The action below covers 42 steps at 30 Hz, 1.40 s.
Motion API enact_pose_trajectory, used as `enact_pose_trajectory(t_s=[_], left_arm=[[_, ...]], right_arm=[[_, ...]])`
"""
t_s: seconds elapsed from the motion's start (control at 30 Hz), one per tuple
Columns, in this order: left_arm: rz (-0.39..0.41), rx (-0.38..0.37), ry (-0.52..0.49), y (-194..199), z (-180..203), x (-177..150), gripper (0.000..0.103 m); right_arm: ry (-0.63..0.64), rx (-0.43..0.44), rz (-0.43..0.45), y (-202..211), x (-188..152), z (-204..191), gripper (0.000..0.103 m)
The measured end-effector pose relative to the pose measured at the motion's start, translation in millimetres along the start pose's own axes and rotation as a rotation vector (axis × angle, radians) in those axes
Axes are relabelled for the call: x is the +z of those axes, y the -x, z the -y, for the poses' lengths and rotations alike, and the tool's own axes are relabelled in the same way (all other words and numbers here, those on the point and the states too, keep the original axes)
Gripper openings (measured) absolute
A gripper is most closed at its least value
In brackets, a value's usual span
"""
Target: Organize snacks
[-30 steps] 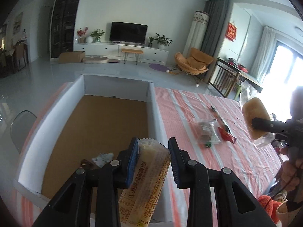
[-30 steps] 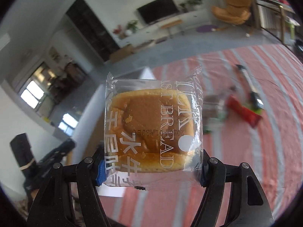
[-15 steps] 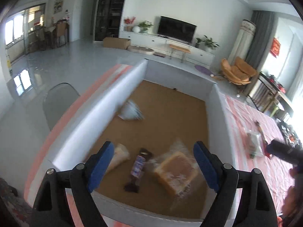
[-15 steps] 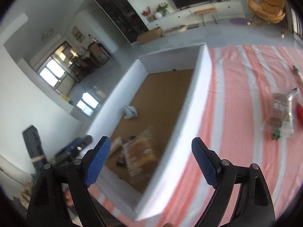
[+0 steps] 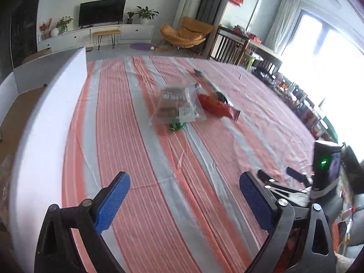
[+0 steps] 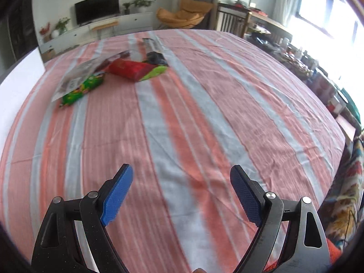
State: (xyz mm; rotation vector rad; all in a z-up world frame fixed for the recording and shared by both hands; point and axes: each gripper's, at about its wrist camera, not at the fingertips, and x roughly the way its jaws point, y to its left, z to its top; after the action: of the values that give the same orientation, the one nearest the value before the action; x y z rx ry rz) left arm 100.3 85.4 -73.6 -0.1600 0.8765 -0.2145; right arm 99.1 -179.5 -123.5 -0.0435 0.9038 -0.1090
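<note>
Left wrist view: the left gripper (image 5: 183, 201) hangs over the striped tablecloth (image 5: 141, 159), its blue-padded jaws spread wide and just opened further, nothing between them. The white-walled box (image 5: 47, 122) runs along the table's left edge. Toward the far middle of the cloth lie a clear snack bag (image 5: 177, 104) atop a green packet (image 5: 176, 125), with a red packet (image 5: 216, 105) touching its right side.

Right wrist view: the right gripper (image 6: 182, 196) also stands open and empty above bare cloth. The same snacks sit near the far left corner, a dark bar (image 6: 153, 50) just behind them.
</note>
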Motion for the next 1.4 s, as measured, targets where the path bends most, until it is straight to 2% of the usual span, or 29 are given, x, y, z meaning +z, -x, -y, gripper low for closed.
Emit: enact_pose_trajectory(t_s=[0.17, 0.3, 0.5, 0.57, 1.4], left_arm=[[-0.041, 0.15, -0.091, -60, 18, -5, 0.096], [-0.072, 0.208, -0.103, -78, 10, -16, 0.096], [-0.059, 0.225, -0.072, -83, 4, -23, 0.097], [-0.066, 0.231, -0.061, -86, 3, -22, 0.103], [-0.068, 0.234, -0.061, -85, 5, -21, 0.103]], right_arm=[[-0.057, 0.034, -0.034, -19, 13, 6, 0.09], [-0.078, 0.036, -0.026, -20, 10, 12, 0.091], [-0.086, 0.03, -0.014, -22, 9, 10, 0.092], [-0.085, 0.03, -0.014, -22, 9, 10, 0.093], [-0.085, 0.031, -0.012, -22, 9, 10, 0.094]])
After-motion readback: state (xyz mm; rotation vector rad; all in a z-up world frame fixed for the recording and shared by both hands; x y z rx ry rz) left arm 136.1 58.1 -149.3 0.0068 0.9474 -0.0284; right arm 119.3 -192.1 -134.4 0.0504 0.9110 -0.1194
